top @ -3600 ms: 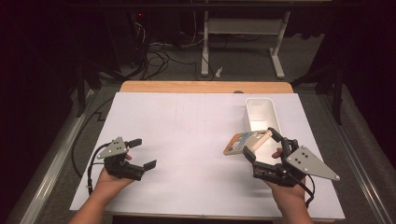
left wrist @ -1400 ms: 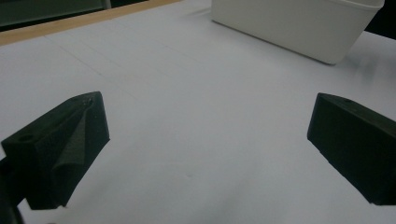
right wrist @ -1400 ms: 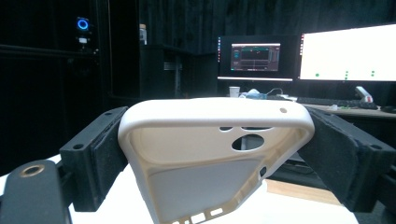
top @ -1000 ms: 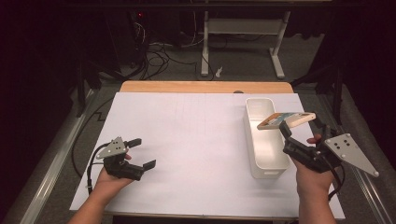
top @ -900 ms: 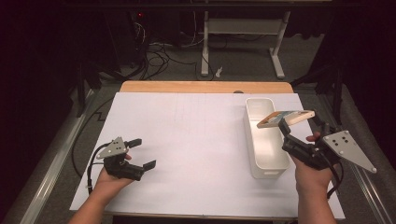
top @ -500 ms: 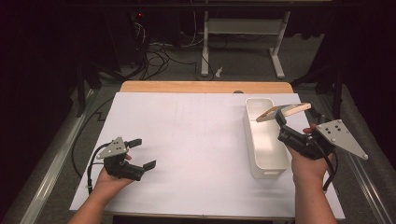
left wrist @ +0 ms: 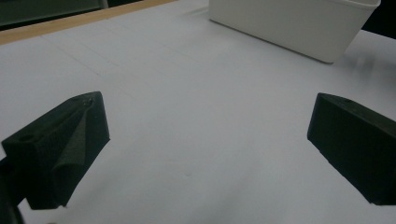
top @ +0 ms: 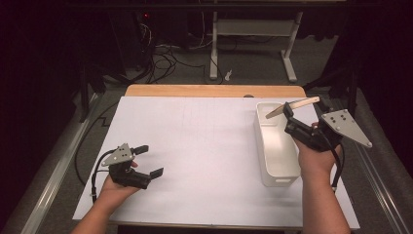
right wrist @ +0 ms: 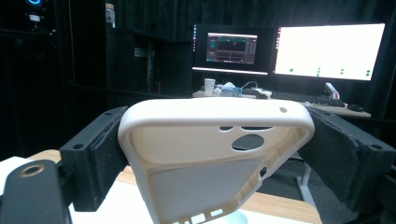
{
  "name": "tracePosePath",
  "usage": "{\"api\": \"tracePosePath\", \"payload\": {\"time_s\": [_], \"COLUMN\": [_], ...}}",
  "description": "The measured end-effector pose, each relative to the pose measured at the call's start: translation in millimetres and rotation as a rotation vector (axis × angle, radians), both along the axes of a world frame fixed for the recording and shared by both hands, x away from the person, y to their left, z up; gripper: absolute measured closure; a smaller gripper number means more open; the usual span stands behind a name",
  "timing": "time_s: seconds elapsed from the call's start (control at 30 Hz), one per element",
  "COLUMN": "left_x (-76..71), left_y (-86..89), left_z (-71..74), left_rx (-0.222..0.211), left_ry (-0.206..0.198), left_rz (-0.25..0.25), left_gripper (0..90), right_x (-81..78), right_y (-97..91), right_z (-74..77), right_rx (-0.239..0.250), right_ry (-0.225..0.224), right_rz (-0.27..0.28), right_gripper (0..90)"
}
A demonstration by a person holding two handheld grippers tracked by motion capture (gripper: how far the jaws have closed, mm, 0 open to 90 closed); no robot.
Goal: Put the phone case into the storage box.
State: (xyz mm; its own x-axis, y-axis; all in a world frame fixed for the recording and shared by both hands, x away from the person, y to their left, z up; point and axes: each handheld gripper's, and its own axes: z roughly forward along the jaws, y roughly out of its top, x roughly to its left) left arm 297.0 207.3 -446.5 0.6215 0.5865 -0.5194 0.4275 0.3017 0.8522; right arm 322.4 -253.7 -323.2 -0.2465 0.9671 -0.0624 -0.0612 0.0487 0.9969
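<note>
Right gripper (top: 288, 113): jaws clamped on the two long edges of a phone case (top: 292, 106), held in the air above the far end of the white bin (top: 275, 146), on the right side of the table.
Phone case: cream-coloured, tilted; in the right gripper view (right wrist: 219, 154) its hollow inner side faces the camera, with the camera cut-outs near the top edge, and both black pads press against its sides.
Left gripper (top: 148, 161): jaws spread wide with nothing between them, resting low over the white table cover (top: 195, 146) at the near left, well apart from the bin.
White bin: long and rectangular, lying lengthwise away from the person; the part of its inside that the high view shows looks bare.
Left gripper view: the bin's outer wall (left wrist: 299, 23) across the bare cover, and a wooden table edge (left wrist: 70, 21) beyond.
Right gripper view: two lit monitors (right wrist: 331, 46) on a desk in the dark room behind the case.
Surroundings: cables (top: 170, 53) on the floor and a white table frame (top: 253, 34) past the far edge.
</note>
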Motion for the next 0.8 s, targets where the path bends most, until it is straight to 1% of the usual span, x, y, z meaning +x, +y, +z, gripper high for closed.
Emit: {"api": "tracePosePath", "payload": {"time_s": [0.2,0.27,0.57,0.6,0.8], "left_x": [0.1,0.0,0.2,0.3,0.5], "left_y": [0.7,0.8,0.8,0.8,0.5], "left_z": [0.2,0.1,0.0,0.0,0.0], "left_rx": [0.001,0.001,-0.002,-0.003,-0.004], "left_ry": [0.000,0.000,0.002,0.003,0.004], "left_rz": [-0.001,-0.002,-0.004,-0.004,-0.004], "left_gripper": [0.2,0.2,0.2,0.3,0.2], "right_x": [11.6,16.3,33.8,35.5,45.3], "right_y": [6.5,8.2,10.4,10.5,12.3], "right_z": [-3.1,-4.9,-11.8,-12.7,-18.3], "right_rx": [-0.005,-0.010,-0.007,-0.013,-0.005], "right_ry": [0.018,0.030,0.067,0.071,0.103], "right_rz": [-0.011,-0.017,-0.049,-0.055,-0.081], "right_gripper": [12.8,12.8,12.8,12.7,12.7]}}
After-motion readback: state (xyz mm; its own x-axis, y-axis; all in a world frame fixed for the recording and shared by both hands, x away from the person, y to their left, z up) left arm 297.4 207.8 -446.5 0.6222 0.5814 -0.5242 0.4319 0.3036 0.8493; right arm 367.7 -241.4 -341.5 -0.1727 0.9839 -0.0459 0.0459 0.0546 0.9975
